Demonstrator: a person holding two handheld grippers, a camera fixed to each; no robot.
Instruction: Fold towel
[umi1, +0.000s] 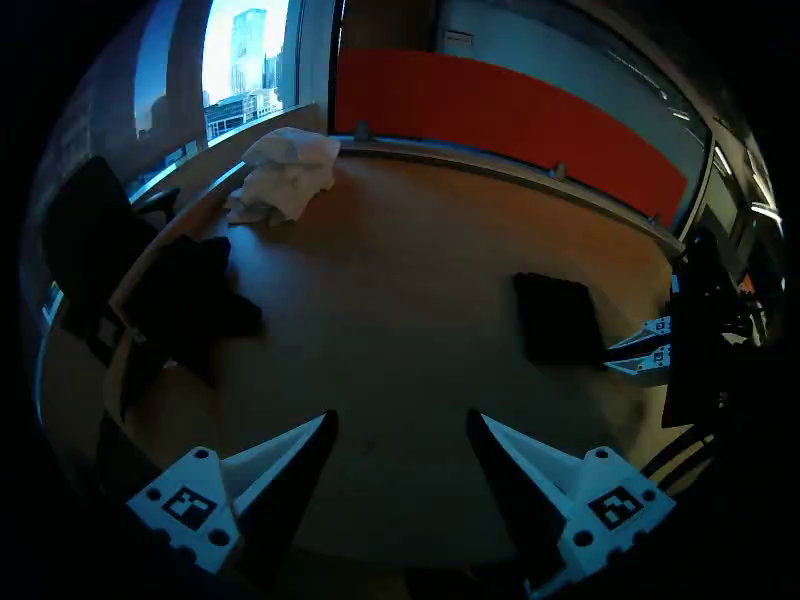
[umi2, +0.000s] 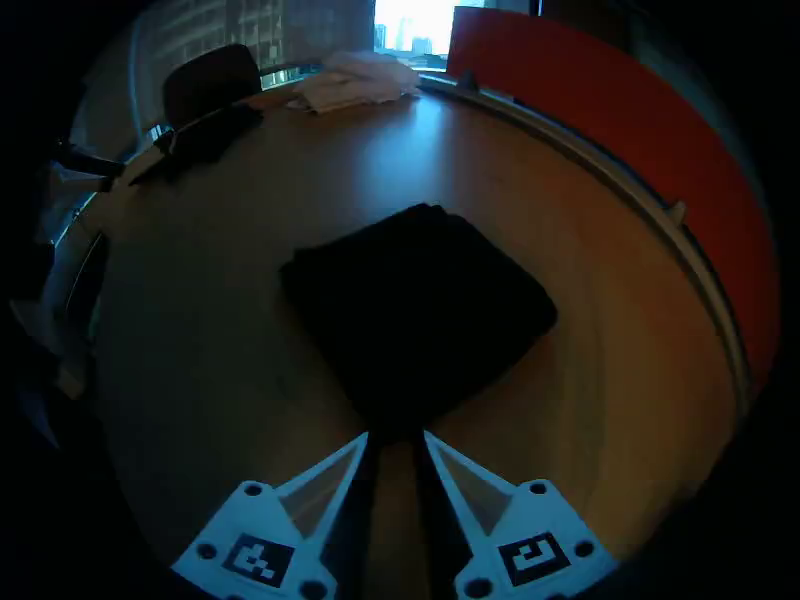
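A dark towel (umi2: 420, 300), folded into a flat square, lies on the wooden table (umi2: 200, 330); it also shows in the left gripper view (umi1: 555, 315) at the right. My right gripper (umi2: 395, 437) stands at the towel's near corner, its fingers a narrow gap apart with bare table showing between them. From the left gripper view, that right gripper (umi1: 640, 350) touches the towel's right edge. My left gripper (umi1: 400, 420) hangs wide open over bare table, holding nothing, well left of the towel.
A heap of white towels (umi1: 285, 175) lies at the table's far end by the window. A crumpled dark cloth (umi1: 185, 295) sits near the left edge, a dark chair (umi1: 85, 235) behind it. A red partition (umi1: 500, 115) runs along the far side.
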